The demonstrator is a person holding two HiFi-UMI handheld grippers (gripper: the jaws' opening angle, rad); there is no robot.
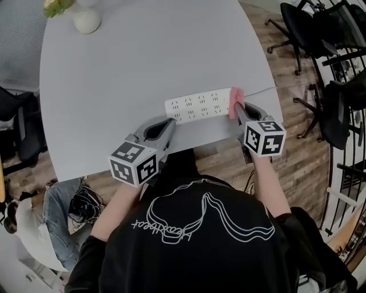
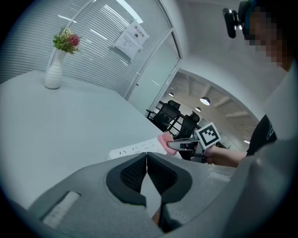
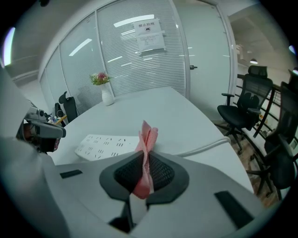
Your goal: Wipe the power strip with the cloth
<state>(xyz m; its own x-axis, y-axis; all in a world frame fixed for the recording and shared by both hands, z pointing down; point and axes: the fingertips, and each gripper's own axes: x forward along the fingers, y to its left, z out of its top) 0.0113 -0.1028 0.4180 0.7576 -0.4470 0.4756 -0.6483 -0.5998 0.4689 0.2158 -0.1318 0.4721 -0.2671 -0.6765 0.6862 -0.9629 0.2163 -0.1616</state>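
A long white power strip (image 1: 197,106) lies near the table's front edge, with its white cord (image 1: 269,89) running off to the right. My right gripper (image 1: 237,109) is shut on a folded pink cloth (image 1: 235,101), which stands at the strip's right end. In the right gripper view the pink cloth (image 3: 145,153) sticks up between the pads with the power strip (image 3: 106,145) just beyond to the left. My left gripper (image 1: 170,121) is shut and holds nothing; it sits close to the strip's left end. The left gripper view shows the power strip (image 2: 135,150) and cloth (image 2: 165,140) ahead.
A white vase with flowers (image 1: 84,17) stands at the table's far left corner. The round grey table (image 1: 143,57) ends just in front of me. Black office chairs (image 1: 311,26) stand on the wooden floor to the right.
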